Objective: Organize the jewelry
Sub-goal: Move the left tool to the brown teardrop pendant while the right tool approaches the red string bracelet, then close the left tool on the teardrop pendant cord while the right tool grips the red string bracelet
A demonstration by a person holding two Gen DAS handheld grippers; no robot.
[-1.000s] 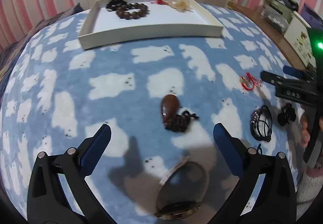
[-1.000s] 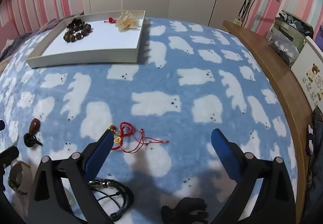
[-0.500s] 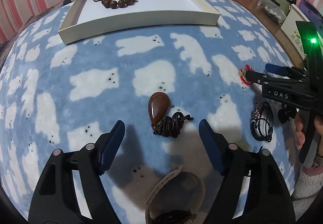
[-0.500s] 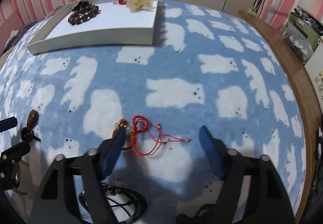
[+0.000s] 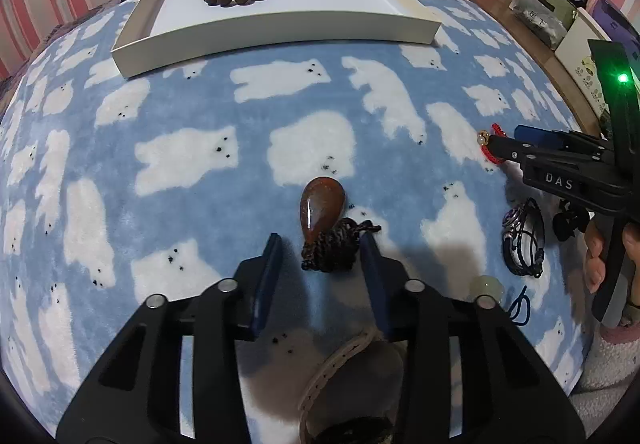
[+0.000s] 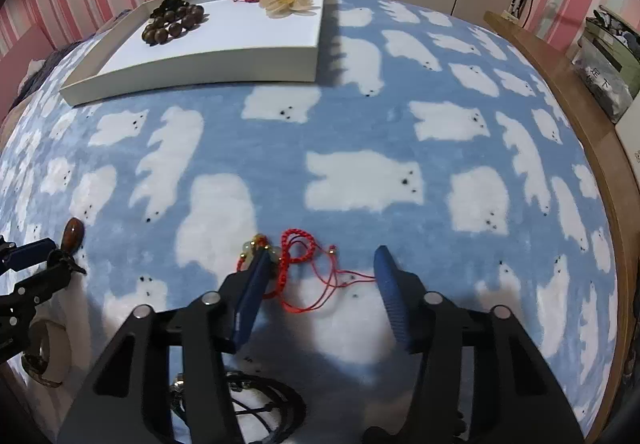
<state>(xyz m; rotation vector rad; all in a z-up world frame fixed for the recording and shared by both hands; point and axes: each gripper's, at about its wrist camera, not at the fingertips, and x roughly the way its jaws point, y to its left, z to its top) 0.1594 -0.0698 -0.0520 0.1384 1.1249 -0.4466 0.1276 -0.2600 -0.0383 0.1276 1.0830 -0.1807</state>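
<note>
Left wrist view: the left gripper [image 5: 322, 258] has just been closing around the brown pendant's knotted cord [image 5: 330, 250], which lies between the pads — a gap shows on the left, so no grip yet. The smooth teardrop stone [image 5: 322, 209] sits just beyond the tips and could swing or slip. The right gripper [image 6: 322, 276], likewise closing and not gripping, straddles the red string bracelet [image 6: 298, 266]; its left pad overlaps the beads — thin loops may snag or escape.

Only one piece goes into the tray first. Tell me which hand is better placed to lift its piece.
Left, probably. The left gripper has been closing and brackets the pendant's knotted cord. The right gripper spans only loose red string bracelet, with its beads outside.
</note>
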